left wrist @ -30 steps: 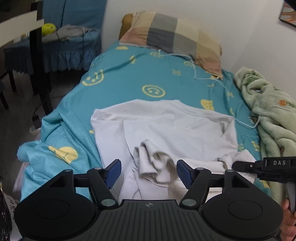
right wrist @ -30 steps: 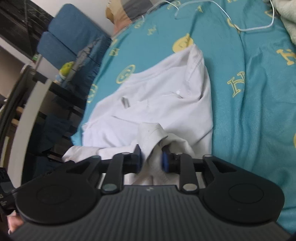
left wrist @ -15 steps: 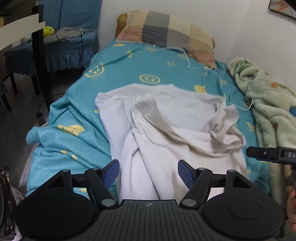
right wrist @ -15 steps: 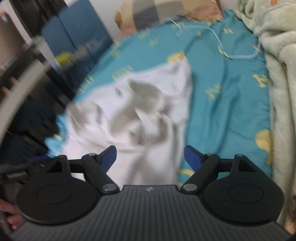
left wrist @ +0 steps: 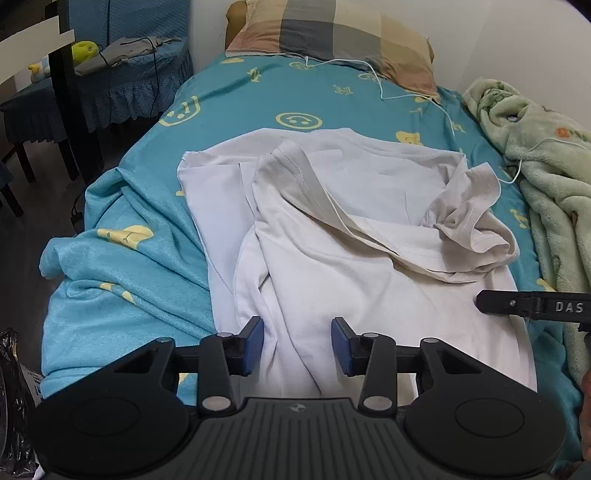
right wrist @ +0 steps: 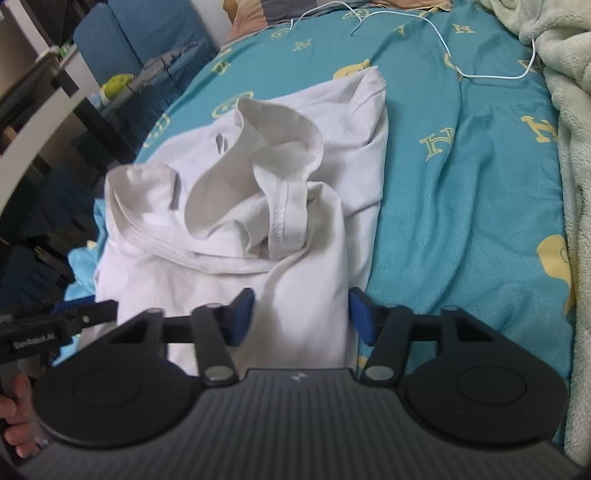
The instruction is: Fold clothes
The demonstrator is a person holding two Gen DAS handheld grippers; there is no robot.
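Observation:
A white T-shirt (left wrist: pixel 332 258) lies rumpled on the teal bed sheet (left wrist: pixel 129 258), part of it folded over itself and one sleeve (left wrist: pixel 469 221) bunched at the right. My left gripper (left wrist: pixel 297 345) hovers at the shirt's near edge. Its jaws are closing, cloth lies between the blue pads, and a gap still shows. My right gripper (right wrist: pixel 301 317) straddles a ridge of the shirt (right wrist: pixel 295 221) at its near right side, also closing, with its pads beside the cloth. Each gripper shows at the edge of the other's view, held by a hand (right wrist: pixel 18 417).
A checked pillow (left wrist: pixel 332 33) lies at the head of the bed, with a white cable (left wrist: pixel 406 92) trailing from it. A green fleece blanket (left wrist: pixel 546 177) is piled along the right side. A blue-covered chair (left wrist: pixel 122 74) and a dark table leg stand left of the bed.
The right gripper let go of the bunched fold it was shut on. Both grippers drew back to the shirt's near edge, and both sets of jaws are narrower than half a second ago.

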